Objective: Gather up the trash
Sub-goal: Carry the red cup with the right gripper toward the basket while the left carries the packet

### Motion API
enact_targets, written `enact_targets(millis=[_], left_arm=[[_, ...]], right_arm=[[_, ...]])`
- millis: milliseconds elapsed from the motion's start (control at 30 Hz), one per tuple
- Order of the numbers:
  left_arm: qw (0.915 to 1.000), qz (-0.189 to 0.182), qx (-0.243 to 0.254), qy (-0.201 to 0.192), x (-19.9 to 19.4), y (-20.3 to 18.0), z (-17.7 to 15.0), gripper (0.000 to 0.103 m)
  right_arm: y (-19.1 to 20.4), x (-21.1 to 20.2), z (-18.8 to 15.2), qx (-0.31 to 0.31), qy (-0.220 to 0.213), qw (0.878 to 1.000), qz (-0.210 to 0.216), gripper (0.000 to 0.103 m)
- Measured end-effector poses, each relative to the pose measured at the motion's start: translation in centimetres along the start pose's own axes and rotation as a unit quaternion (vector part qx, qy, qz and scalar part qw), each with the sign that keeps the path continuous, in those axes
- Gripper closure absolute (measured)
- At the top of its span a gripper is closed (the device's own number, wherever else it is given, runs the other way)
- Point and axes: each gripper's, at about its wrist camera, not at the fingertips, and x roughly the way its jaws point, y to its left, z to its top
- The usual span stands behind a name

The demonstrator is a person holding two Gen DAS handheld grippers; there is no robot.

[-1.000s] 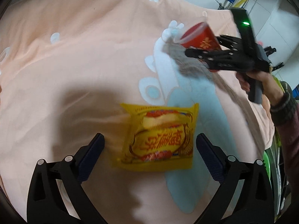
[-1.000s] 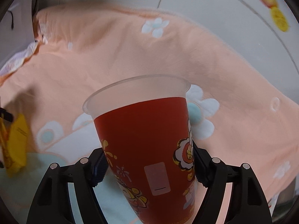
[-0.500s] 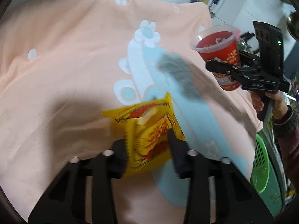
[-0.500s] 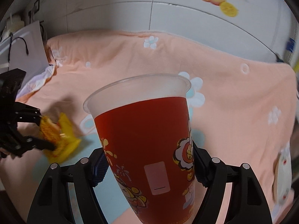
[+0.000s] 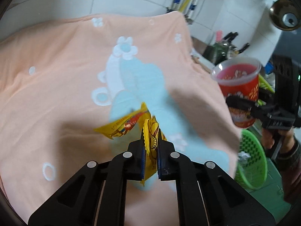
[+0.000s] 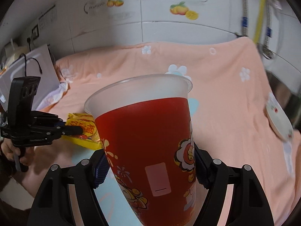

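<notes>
The left gripper [image 5: 150, 150] points forward and downward over the peach-coloured fleece blanket with pale blue and white flower shapes [image 5: 62, 79], which covers the bench. Its two black fingers are clenched on the crumpled yellow plastic snack wrapper with red print [image 5: 131, 126]; the wrapper's serrated edge stands up between the blue pads, and the rest of it fans out to the left, lifted clear of the blanket. In the right wrist view the same gripper [image 6: 79, 130] comes in from the left edge, roughly level, with the wrapper [image 6: 84, 126] jutting from its tip and a bare hand [image 6: 11, 150] wrapped around its handle below.

The right gripper [image 6: 150, 167] grasps the tall red plastic cup with a frosted translucent rim and cartoon print [image 6: 148, 141]. Its ribbed pads press on the cup's lower half from both sides, and the cup leans slightly, mouth up and away from the camera. From the left wrist view this gripper [image 5: 242, 103] is at the right, past the blanket's edge, held about level, its near finger crossing the cup [image 5: 239, 92] at mid-height. The hand [image 5: 278, 137] under it grips the handle, with a dark knitted sleeve cuff [image 5: 293, 154] at the wrist. Below it sits a green perforated plastic basket [image 5: 252, 160] containing a crumpled whitish scrap.
</notes>
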Motion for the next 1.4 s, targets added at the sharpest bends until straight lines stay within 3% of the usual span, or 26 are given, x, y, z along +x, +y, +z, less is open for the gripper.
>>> enact_targets(millis=[300,700,1200,1400], left_arm=[[0.9973,-0.058,0.042,-0.016,-1.8,-6.1,-1.0,0.095],[0.9881,-0.121,0.095,-0.004,-1.2,-13.7,-1.9,0.095],[0.9731,-0.172,0.152,0.02,0.1,-20.4,-3.2,0.095],[0.967,-0.188,0.17,0.028,0.7,-22.6,-3.5,0.095]], right_arm=[[1.1,-7.1,-5.8,0.053,-0.029,0.997,-0.049,0.031],[-0.9,-14.7,-13.0,0.14,-0.052,0.983,-0.107,0.031],[-5.6,-21.6,-21.3,0.242,-0.057,0.949,-0.193,0.031],[-6.4,-22.4,-24.2,0.275,-0.053,0.938,-0.203,0.031]])
